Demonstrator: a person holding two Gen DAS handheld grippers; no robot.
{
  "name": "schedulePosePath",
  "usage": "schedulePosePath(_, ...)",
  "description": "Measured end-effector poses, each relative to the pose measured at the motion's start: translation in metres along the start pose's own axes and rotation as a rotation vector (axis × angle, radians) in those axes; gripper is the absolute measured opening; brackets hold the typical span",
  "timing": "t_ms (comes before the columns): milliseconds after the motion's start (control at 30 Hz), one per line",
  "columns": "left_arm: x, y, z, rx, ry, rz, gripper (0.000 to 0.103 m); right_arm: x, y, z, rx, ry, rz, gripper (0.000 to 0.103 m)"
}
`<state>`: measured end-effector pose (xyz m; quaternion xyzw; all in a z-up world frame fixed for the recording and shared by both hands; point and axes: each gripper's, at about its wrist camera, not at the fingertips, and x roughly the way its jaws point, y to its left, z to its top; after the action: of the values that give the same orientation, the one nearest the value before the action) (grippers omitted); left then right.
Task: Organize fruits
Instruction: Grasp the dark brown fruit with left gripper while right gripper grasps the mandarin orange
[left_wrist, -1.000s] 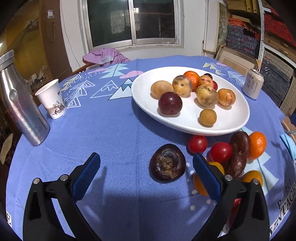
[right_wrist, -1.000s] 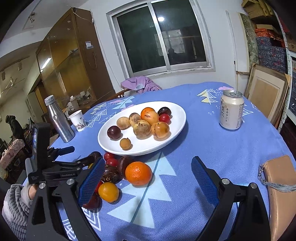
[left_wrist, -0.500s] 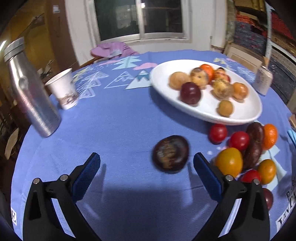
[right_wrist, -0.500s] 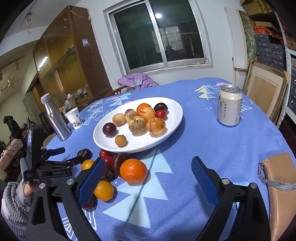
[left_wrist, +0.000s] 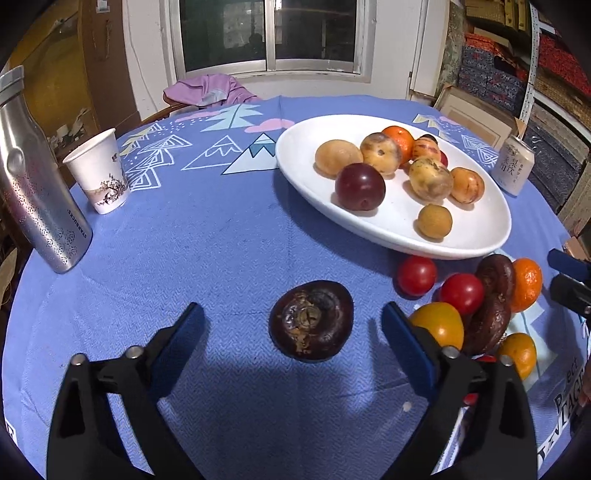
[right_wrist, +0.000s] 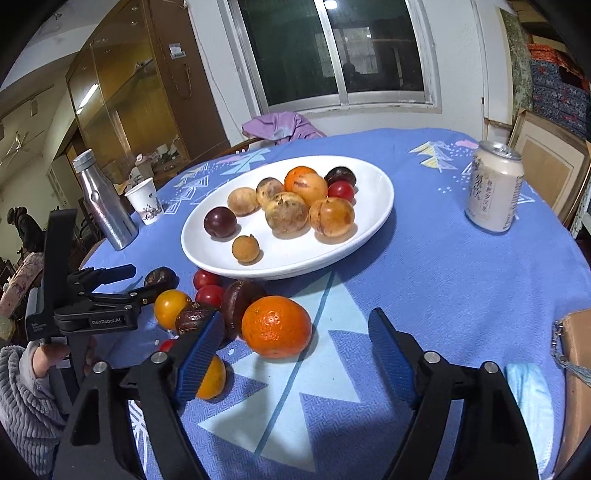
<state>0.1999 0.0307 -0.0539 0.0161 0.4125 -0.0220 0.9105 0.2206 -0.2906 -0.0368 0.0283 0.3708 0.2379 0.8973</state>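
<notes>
Left wrist view: left gripper (left_wrist: 291, 325) fingers closing around, not touching, the dark wrinkled round fruit (left_wrist: 311, 319) on the blue-clothed surface (left_wrist: 207, 243). Right gripper (right_wrist: 295, 336) fingers closing around the orange mandarin (right_wrist: 276, 326), untouched.

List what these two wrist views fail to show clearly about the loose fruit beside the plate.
- Left wrist view: a red fruit is mostly hidden behind the left gripper's right finger.
- Right wrist view: the yellow-orange fruit is half covered by the right gripper's left finger.
- Right wrist view: the dark wrinkled fruit is partly hidden by the left gripper.

Hand-held gripper (left_wrist: 291, 334) closing — dark fruit (left_wrist: 311, 319) between.
</notes>
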Motion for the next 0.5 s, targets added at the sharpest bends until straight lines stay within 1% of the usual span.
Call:
schedulePosePath(33, 0.002, 0.000, 0.000, 0.000, 0.008, -0.003, 0.074, 0.003, 0.000, 0.000, 0.002, 0.010, 0.003, 0.077)
schedulePosePath(67, 0.005, 0.000, 0.000, -0.002, 0.024, -0.008, 0.065, 0.005, 0.000, 0.000, 0.002, 0.017, 0.002, 0.076)
schedulePosePath(100, 0.007, 0.001, 0.000, -0.003, 0.036, -0.017, 0.062, 0.007, 0.000, 0.000, 0.003, 0.021, 0.000, 0.075)
schedulePosePath(167, 0.008, 0.000, 0.000, 0.001, 0.041, -0.021, 0.062, 0.011, 0.001, 0.001, 0.005, 0.029, 0.002, 0.074)
schedulePosePath(233, 0.008, -0.005, -0.001, 0.021, 0.042, -0.029, 0.061, 0.014, 0.001, 0.001, 0.010, 0.038, 0.010, 0.070)
schedulePosePath(300, 0.007, -0.010, -0.001, 0.042, 0.039, -0.030, 0.055, 0.019, 0.000, 0.002, 0.019, 0.054, 0.023, 0.066)
schedulePosePath(467, 0.008, -0.010, 0.000, 0.032, 0.039, -0.049, 0.052, 0.028, -0.001, 0.001, 0.031, 0.084, 0.040, 0.062)
schedulePosePath(500, 0.007, -0.010, 0.000, 0.031, 0.037, -0.050, 0.049, 0.028, -0.001, 0.001, 0.032, 0.087, 0.046, 0.059)
